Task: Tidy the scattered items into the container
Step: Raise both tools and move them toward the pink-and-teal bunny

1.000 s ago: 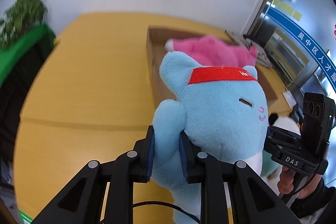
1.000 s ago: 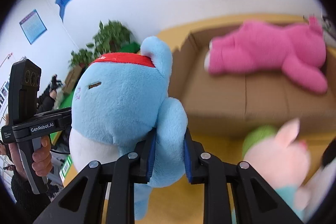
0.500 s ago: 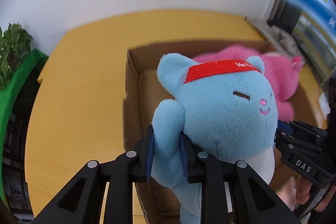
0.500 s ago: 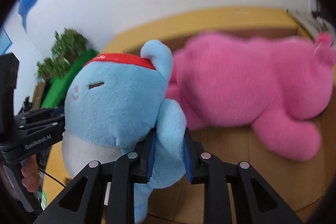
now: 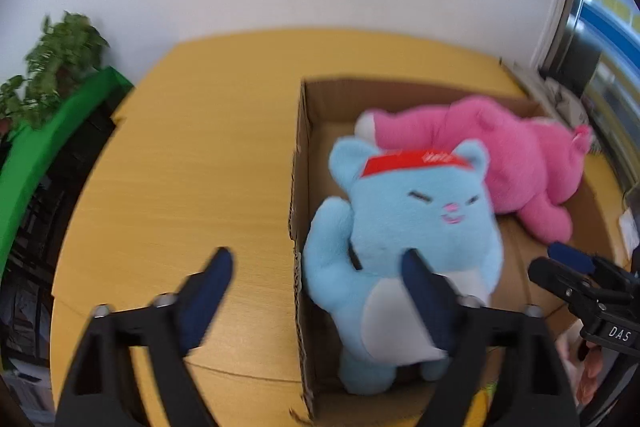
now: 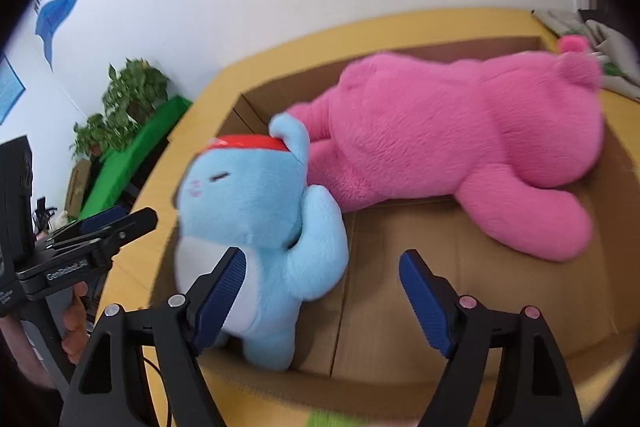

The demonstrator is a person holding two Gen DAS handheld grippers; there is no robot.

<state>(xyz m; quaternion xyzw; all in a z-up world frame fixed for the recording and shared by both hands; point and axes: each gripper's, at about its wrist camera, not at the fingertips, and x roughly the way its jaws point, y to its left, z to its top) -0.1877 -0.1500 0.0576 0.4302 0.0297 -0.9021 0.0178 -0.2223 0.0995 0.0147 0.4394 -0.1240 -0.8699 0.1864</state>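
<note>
Black left tool [image 5: 316, 267] and right tool [image 6: 320, 267], blue ribbed pads, silver screws.

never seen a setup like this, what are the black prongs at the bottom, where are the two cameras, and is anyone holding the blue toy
The black prongs are hand-held grabbers, one in each of a person's hands, each with a camera looking along its two fingers. One picture comes from the left tool, the other from the right tool. A cardboard box sits on a yellow table. Inside lie a pink plush toy and a blue plush cat with a red headband. Both tools have just been opening. Their pads stand apart from the cat, so nothing is held; it sits in the box.
</note>
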